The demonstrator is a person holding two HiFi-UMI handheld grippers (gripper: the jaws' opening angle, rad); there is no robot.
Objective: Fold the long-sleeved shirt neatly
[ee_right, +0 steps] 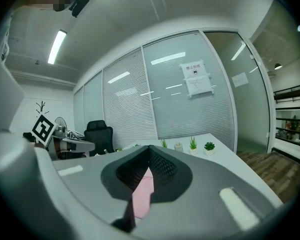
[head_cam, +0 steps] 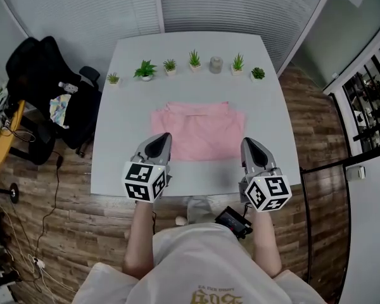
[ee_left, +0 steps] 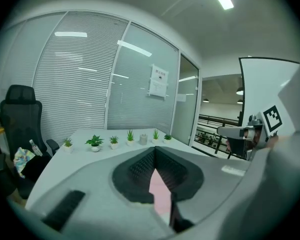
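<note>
A pink long-sleeved shirt (head_cam: 198,132) lies folded into a flat rectangle in the middle of the white table (head_cam: 120,113). My left gripper (head_cam: 159,139) hovers over the shirt's near left corner, jaws shut with nothing in them. My right gripper (head_cam: 249,144) is level with it just off the near right corner, also shut and empty. In the left gripper view the closed jaws (ee_left: 154,151) point across the table, and a pink strip of shirt (ee_left: 161,190) shows beneath them. The right gripper view shows its shut jaws (ee_right: 149,149) with the pink cloth (ee_right: 141,198) below.
A row of several small potted plants (head_cam: 145,69) and a grey cup (head_cam: 216,64) stands along the table's far edge. A black office chair (head_cam: 47,87) with things on it stands left of the table. Glass walls with blinds lie beyond.
</note>
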